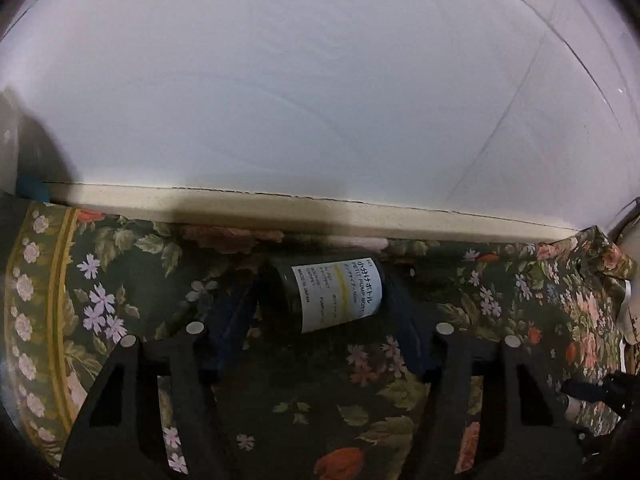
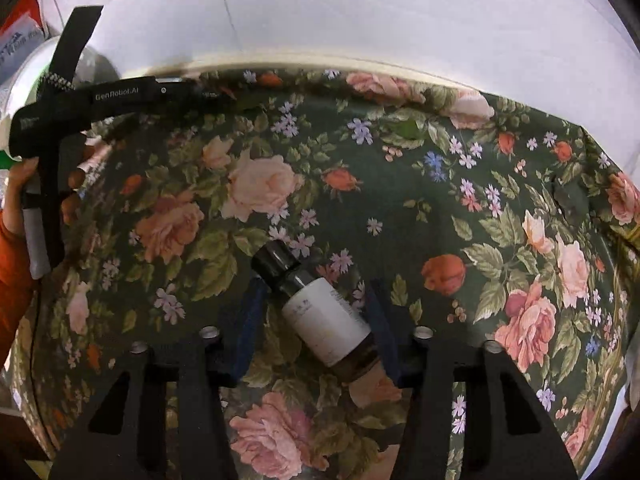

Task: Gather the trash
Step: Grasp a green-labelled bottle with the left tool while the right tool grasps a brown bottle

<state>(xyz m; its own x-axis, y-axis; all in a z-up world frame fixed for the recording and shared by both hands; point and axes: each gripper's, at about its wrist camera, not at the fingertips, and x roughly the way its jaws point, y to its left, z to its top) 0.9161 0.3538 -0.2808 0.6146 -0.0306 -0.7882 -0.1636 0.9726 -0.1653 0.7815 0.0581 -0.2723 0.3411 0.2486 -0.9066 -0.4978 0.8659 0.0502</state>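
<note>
Left view: a dark bottle (image 1: 336, 294) with a pale printed label lies on its side on the floral cloth (image 1: 120, 280), close to the white wall's cream skirting (image 1: 280, 204). It sits between the left claw (image 1: 320, 312), 2 blue-padded fingers (image 1: 234, 320) flanking it; whether the pads press it, I cannot tell.

Right view: a second bottle (image 2: 320, 312), black cap, white label, amber glassy base, lies slanted on the same rose-patterned fabric. It is between the right claw (image 2: 316, 320), its base against the right-hand pad, a gap at the other; a firm grip I cannot confirm. Far left, a hand (image 2: 18, 196) and an orange sleeve (image 2: 12, 280) hold the other black tool.
</note>
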